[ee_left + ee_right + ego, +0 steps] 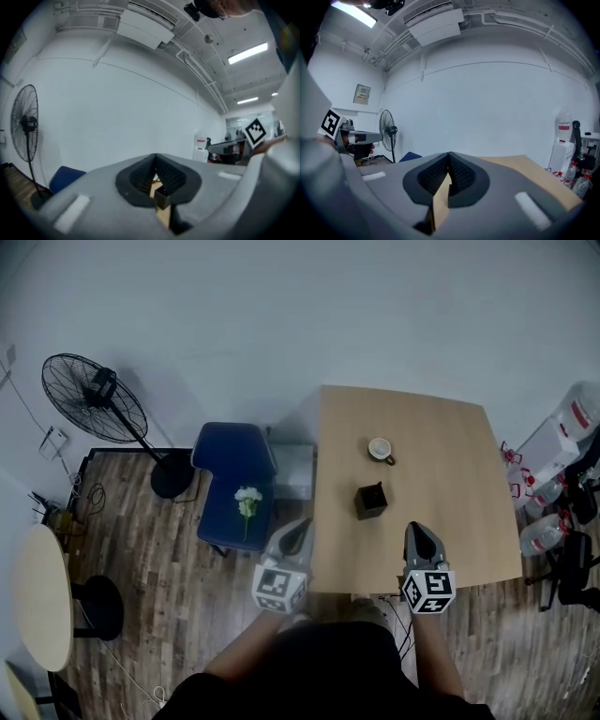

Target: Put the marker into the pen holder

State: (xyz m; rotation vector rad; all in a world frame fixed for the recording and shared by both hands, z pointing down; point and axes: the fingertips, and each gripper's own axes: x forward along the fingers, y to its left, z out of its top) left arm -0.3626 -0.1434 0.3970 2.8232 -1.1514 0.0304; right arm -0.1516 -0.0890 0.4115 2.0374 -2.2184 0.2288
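Dim, cool, even light (fisheye edges vignette darkly).

The right gripper [448,157] fills the lower half of the frame. Its grey body spreads wide and its two black ribbed jaws meet at their tips with nothing gripped. A strip of tan wood shows through the narrow slit beneath them. The table [525,171] runs off toward four o'clock. At nine o'clock the left gripper [375,137] hangs level, with its cube of square markers [330,123] at the rear. Just beyond it stands a pedestal fan [387,132], and a blue chair [410,156] sits low beside that. Water bottles [564,125] cluster between three and four o'clock. An air-conditioning unit [436,24] hangs at twelve above the white wall [487,108].
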